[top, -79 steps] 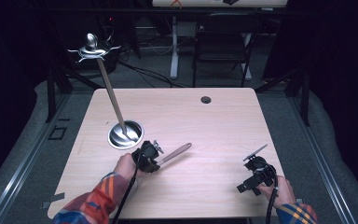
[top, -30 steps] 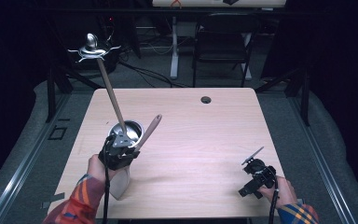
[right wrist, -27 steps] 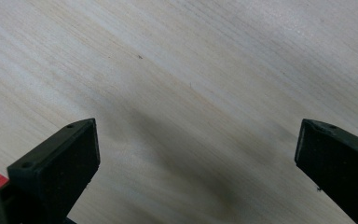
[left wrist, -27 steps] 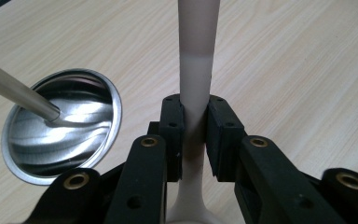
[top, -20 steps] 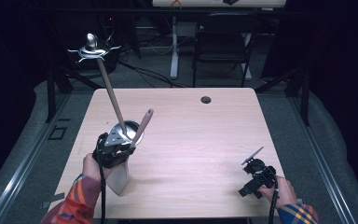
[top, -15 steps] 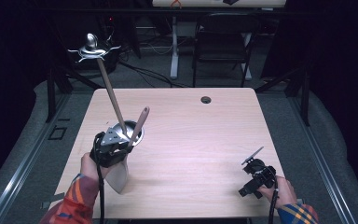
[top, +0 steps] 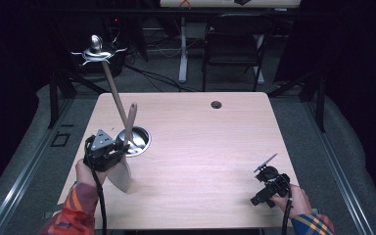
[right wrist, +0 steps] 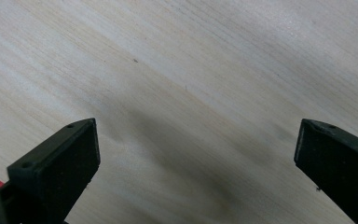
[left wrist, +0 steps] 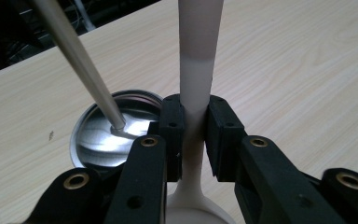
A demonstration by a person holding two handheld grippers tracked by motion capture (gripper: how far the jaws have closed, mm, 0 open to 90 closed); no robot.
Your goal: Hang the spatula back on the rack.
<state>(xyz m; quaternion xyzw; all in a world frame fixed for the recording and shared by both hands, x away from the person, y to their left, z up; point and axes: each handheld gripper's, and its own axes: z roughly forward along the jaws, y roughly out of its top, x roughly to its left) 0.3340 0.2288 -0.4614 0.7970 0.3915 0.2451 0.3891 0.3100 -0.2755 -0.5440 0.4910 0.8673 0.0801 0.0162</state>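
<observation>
My left gripper (top: 108, 152) (left wrist: 196, 135) is shut on the neck of a pale spatula (top: 125, 147) (left wrist: 196, 70). The spatula stands nearly upright, wooden handle up and flat blade (top: 121, 177) down near the table's front left. Right behind it is a utensil stand: a round shiny metal base (top: 137, 139) (left wrist: 103, 135) with a slanted pole (top: 113, 93) (left wrist: 74, 53) that rises to a hooked metal top (top: 97, 50). My right gripper (top: 264, 183) (right wrist: 193, 158) hovers low over the bare wood at the front right, jaws wide apart and empty.
The light wooden table (top: 200, 147) has a small dark cable hole (top: 216, 104) near its far edge. A black chair (top: 232, 46) and a white table leg (top: 182, 49) stand beyond the table. Dark floor and metal rails surround it.
The left gripper carried the spatula from the table's front middle to the left, beside the stand's base, and swung its handle upright. The right gripper stayed put.
</observation>
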